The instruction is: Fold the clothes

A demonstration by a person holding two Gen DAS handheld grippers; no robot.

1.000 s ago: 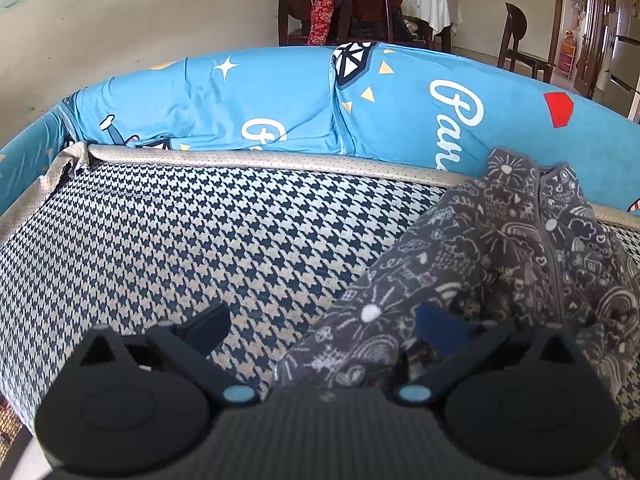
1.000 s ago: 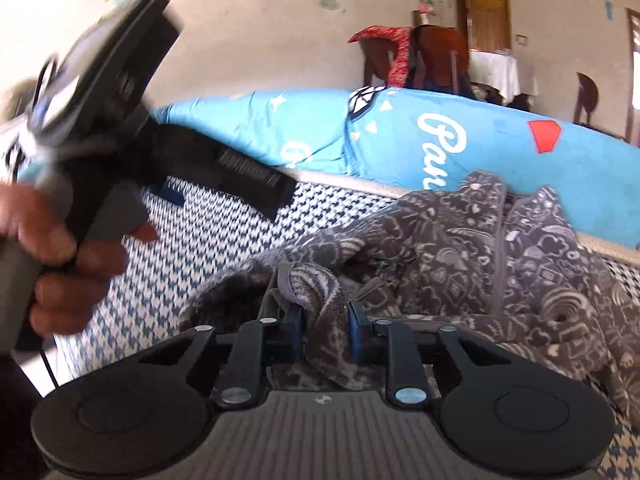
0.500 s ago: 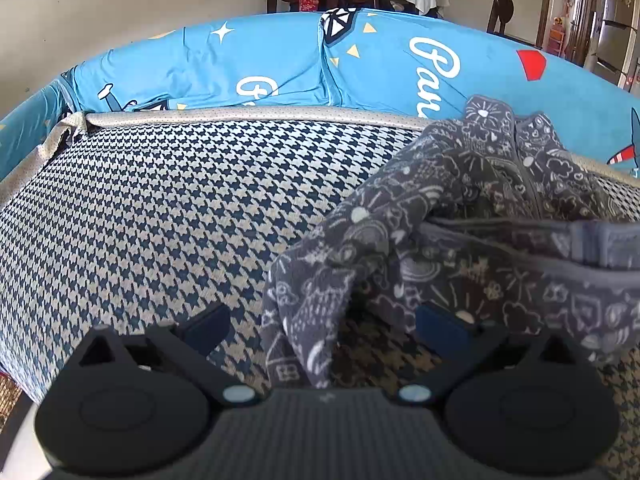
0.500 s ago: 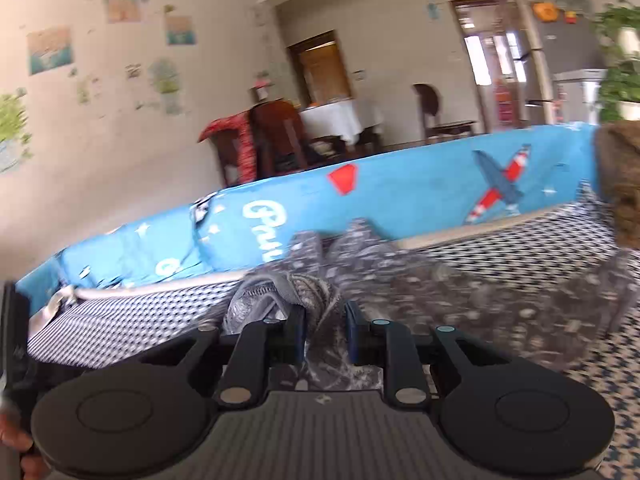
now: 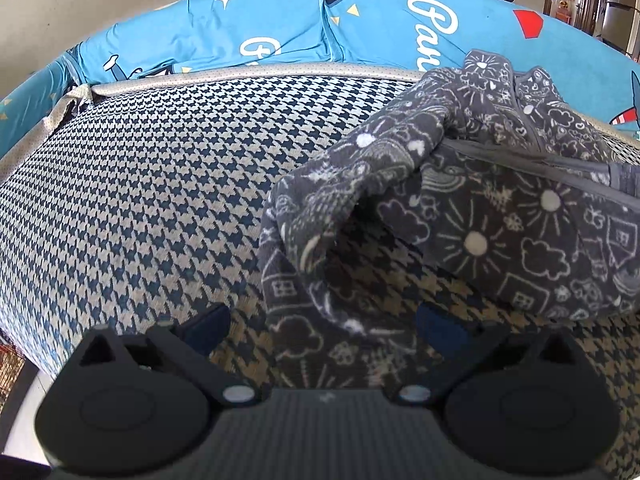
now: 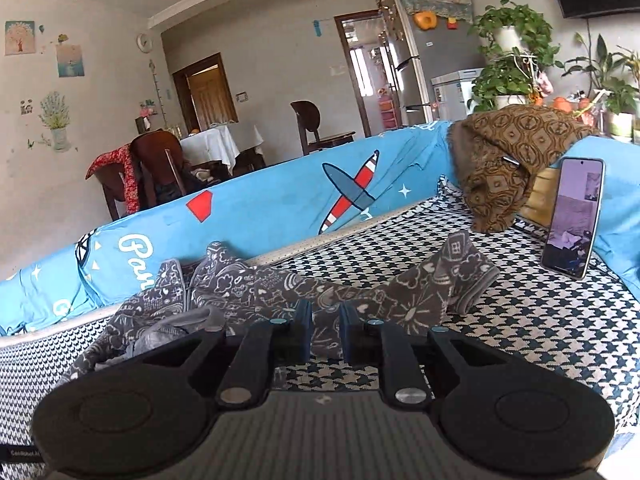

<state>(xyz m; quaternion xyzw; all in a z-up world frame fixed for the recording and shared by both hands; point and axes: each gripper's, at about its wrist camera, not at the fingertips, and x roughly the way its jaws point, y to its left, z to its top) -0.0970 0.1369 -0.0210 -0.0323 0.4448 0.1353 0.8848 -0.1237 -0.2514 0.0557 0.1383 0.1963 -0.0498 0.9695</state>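
Since half a second ago my right gripper [image 6: 325,334] has swung rightward and lower, so its view now takes in the far end of the sofa, where a phone [image 6: 573,218] leans upright against the blue backrest cover [image 6: 280,204] beside a brown patterned cushion [image 6: 508,160]. Its jaws stand nearly together with only a narrow slot between them, pinching a fold of the grey doodle-print garment [image 6: 360,292]; the pinched cloth itself is mostly hidden behind the pads. My left gripper [image 5: 322,326] is spread wide and holds nothing, its fingers straddling a hanging sleeve of the garment [image 5: 460,208] without clear contact. That sleeve now droops nearer my left camera than before. The garment lies stretched across the houndstooth seat [image 5: 152,184], its collar end against the backrest, its right part cut off in the left view.
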